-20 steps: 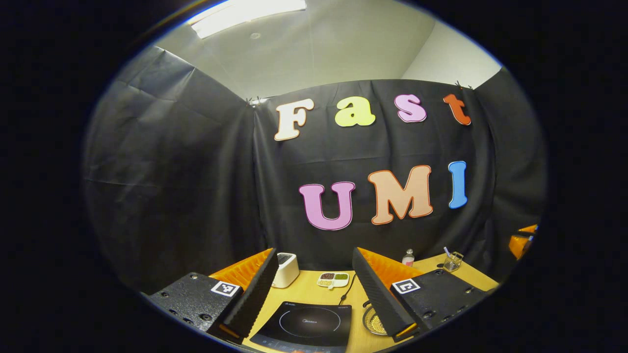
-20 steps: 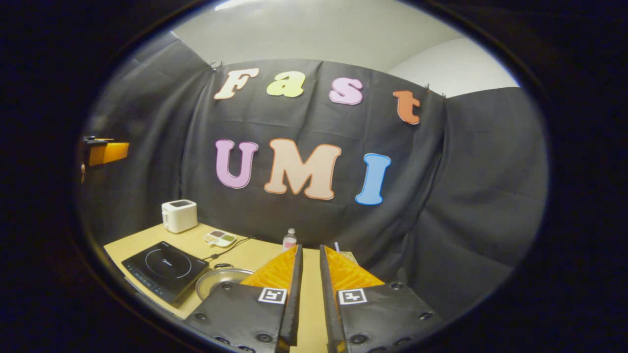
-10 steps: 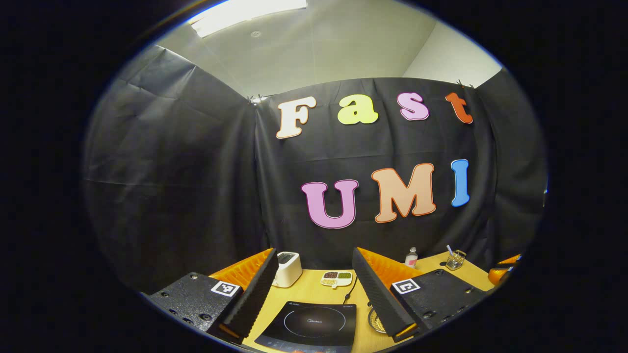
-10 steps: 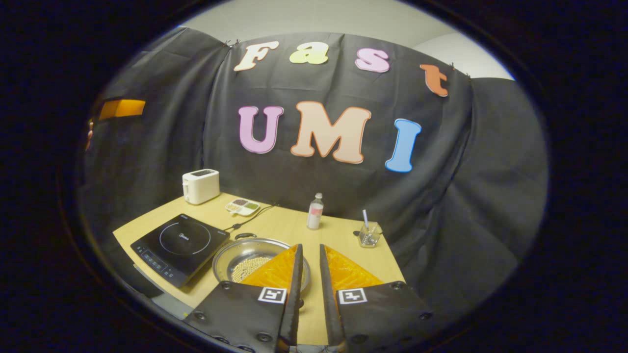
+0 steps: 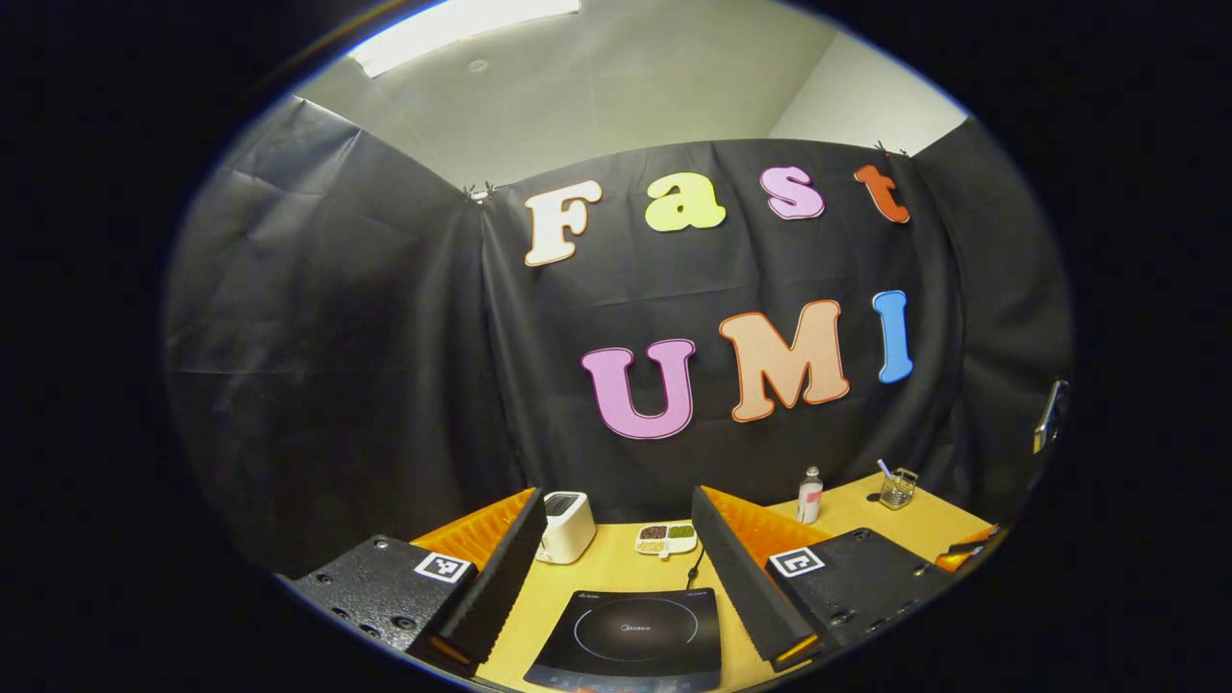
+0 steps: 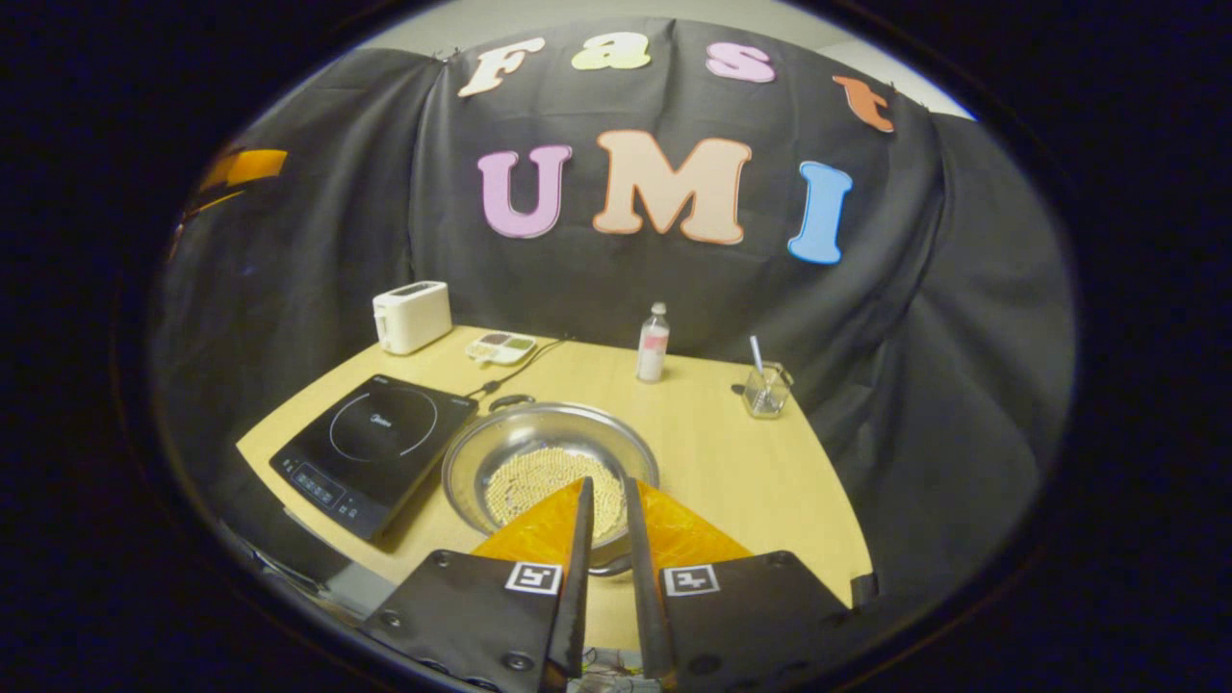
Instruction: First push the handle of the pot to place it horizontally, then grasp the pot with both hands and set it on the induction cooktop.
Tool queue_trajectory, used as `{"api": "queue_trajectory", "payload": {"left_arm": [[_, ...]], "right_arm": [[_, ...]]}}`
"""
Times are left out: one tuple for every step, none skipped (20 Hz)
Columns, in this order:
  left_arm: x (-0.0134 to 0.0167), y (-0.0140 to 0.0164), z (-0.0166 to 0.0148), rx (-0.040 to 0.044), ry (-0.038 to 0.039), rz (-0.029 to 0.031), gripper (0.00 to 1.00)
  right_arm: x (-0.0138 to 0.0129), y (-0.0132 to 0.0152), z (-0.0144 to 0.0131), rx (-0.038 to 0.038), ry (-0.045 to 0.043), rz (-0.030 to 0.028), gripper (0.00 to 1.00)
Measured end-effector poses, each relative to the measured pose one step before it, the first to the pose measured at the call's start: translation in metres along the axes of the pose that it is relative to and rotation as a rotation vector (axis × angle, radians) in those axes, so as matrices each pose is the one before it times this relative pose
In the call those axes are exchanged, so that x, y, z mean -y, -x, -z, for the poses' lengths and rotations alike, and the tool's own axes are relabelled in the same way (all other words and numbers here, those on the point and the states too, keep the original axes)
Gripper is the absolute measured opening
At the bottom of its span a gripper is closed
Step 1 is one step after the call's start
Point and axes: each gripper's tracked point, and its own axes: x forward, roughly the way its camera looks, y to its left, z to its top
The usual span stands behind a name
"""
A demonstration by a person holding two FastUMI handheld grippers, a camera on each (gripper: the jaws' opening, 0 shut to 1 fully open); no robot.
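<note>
Right tool (image 6: 604, 486) over pot (image 6: 549, 462)

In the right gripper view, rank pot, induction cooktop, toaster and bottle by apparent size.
1-2. Pot and induction cooktop: look alike, not ranked.
3. Toaster, though it stands farther back.
4. Bottle.

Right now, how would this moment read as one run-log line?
pot: on table beside cooktop, untouched | left gripper: open above cooktop | right gripper: nearly shut, over pot
</note>
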Motion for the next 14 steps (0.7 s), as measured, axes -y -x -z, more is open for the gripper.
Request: {"api": "queue_trajectory", "payload": {"left_arm": [[-0.00152, -0.00255, -0.00009, 0.00217, -0.00064, 0.00911, 0.99], [0.00037, -0.00082, 0.00162, -0.00251, 0.00273, 0.01307, 0.97], [0.00027, -0.00095, 0.00135, -0.00484, 0.00543, 0.01318, 0.97], [-0.00154, -0.00023, 0.00174, -0.00102, 0.00771, 0.00854, 0.97], [-0.00193, -0.00271, 0.00128, -0.00495, 0.00826, 0.00450, 0.97], [-0.00248, 0.00008, 0.00293, -0.00796, 0.00835, 0.00052, 0.99], [-0.00316, -0.00015, 0.00080, -0.00649, 0.00870, -0.00420, 0.99], [-0.00204, -0.00215, 0.00055, -0.00308, 0.01167, -0.00358, 0.97], [-0.00111, -0.00097, -0.00069, -0.00041, 0.01442, -0.00238, 0.97], [-0.00228, -0.00102, -0.00059, -0.00205, 0.01232, -0.00454, 0.97], [-0.00220, -0.00013, 0.00058, -0.00231, 0.00877, -0.00589, 0.97], [-0.00272, -0.00141, 0.00128, -0.00211, 0.00408, -0.00762, 0.97], [-0.00263, -0.00015, 0.00000, -0.00220, 0.00092, -0.00820, 0.97], [-0.00172, -0.00092, 0.00096, -0.00260, 0.00232, -0.00967, 0.97]], "right_arm": [[-0.00504, -0.00199, 0.00775, -0.01658, -0.00482, -0.00181, 0.24], [-0.00496, -0.00205, 0.00931, -0.01732, -0.00503, -0.00282, 0.24], [-0.00551, -0.00196, 0.00707, -0.01643, -0.00595, -0.00545, 0.24], [-0.00444, -0.00203, 0.00717, -0.01515, -0.00409, -0.00263, 0.24], [-0.00476, -0.00088, 0.00705, -0.01903, -0.00559, -0.00482, 0.25], [-0.00586, -0.00182, 0.00746, -0.01825, -0.01086, -0.01010, 0.25], [-0.00508, -0.00256, 0.00571, -0.02039, -0.01213, -0.01286, 0.27], [-0.00488, -0.00289, 0.00604, -0.01859, -0.01040, -0.01355, 0.27], [-0.00157, -0.00377, 0.00517, -0.01755, -0.00410, -0.00647, 0.27], [-0.00158, -0.00455, 0.00563, -0.02008, -0.00065, -0.00687, 0.25], [-0.00086, -0.00339, 0.00527, -0.02072, 0.00275, -0.00863, 0.27], [-0.00155, -0.00262, 0.00716, -0.02406, 0.00445, -0.01059, 0.27], [-0.00153, -0.00440, 0.00450, -0.02282, 0.00805, -0.01319, 0.25], [-0.00174, -0.00431, 0.00506, -0.02198, 0.00952, -0.01348, 0.27]]}}
